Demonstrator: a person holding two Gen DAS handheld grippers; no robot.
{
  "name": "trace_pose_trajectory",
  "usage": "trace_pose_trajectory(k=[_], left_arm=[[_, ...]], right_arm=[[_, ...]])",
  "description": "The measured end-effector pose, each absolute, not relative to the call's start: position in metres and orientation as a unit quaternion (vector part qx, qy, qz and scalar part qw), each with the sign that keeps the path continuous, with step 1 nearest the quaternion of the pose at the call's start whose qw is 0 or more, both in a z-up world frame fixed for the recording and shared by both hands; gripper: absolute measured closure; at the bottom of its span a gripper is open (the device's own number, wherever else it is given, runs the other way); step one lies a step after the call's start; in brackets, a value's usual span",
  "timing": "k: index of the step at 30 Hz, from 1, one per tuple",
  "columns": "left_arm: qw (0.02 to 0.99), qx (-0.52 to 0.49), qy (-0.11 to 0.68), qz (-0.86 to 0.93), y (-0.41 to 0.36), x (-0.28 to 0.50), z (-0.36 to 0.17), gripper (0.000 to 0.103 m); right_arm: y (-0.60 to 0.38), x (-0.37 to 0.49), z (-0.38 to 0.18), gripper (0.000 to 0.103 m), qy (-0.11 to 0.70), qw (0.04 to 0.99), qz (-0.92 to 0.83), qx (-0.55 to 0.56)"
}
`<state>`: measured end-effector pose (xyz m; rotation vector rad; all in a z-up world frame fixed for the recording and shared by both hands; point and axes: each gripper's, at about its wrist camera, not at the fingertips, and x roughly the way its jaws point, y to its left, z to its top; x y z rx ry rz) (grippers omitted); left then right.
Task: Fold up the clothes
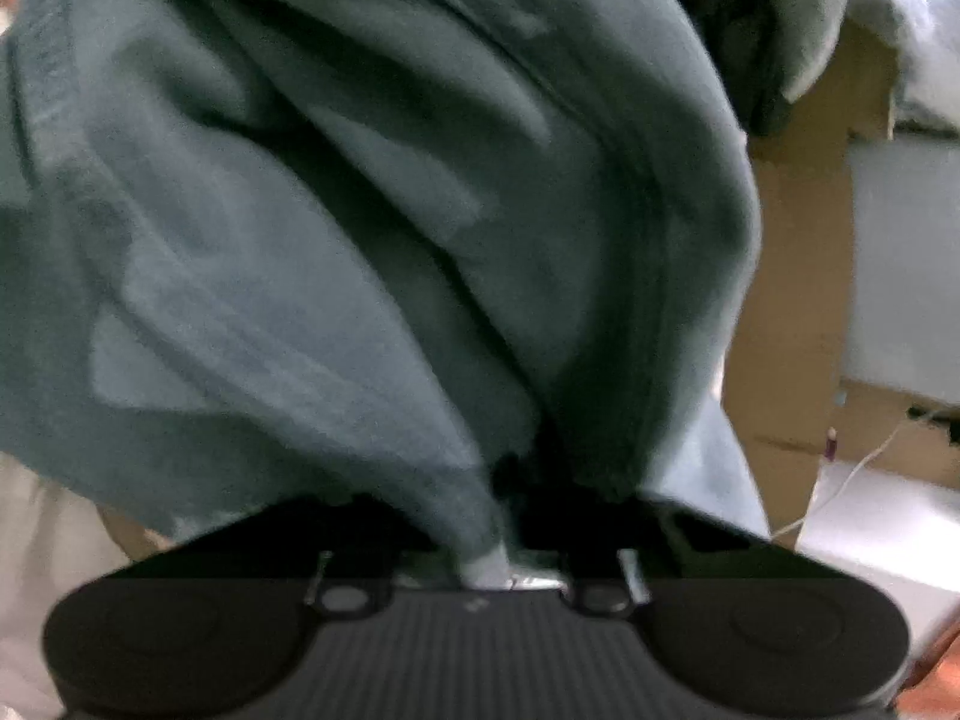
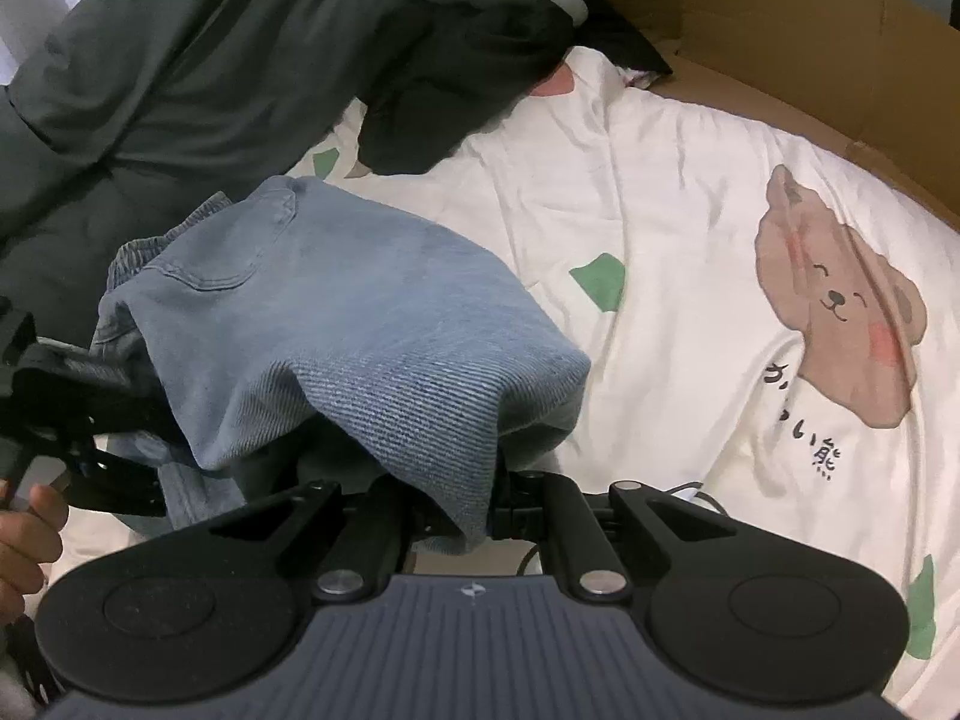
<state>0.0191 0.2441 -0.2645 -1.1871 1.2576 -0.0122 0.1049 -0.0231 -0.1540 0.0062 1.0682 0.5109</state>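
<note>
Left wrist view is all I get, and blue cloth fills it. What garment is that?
Observer: The right wrist view shows a denim garment with a stitched patch pocket and a gathered waistband.
Operator: Is the right gripper on it too?
Observer: Yes. The right gripper is shut on a fold of the same denim. The left gripper reaches into the garment from the left edge.
Operator: What's under it?
Observer: A white bedsheet with a brown bear print. A dark green garment lies heaped at the far left.
</note>
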Motion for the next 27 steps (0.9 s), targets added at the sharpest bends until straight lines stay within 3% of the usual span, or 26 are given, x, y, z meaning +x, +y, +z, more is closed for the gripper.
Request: trace_pose_trajectory(k=[16, 27], left_arm=[[0.717, -0.448, 0.519, -0.125, 0.158, 0.02, -0.178, 0.099], [0.713, -0.422, 0.531, -0.176, 0.053, 0.005, -0.164, 0.099]], right_arm=[[-0.084, 0.096, -0.128, 0.1, 0.472, 0.86, 0.196, 0.013], [-0.169, 0.066, -0.106, 0.1, 0.453, 0.879, 0.145, 0.032]])
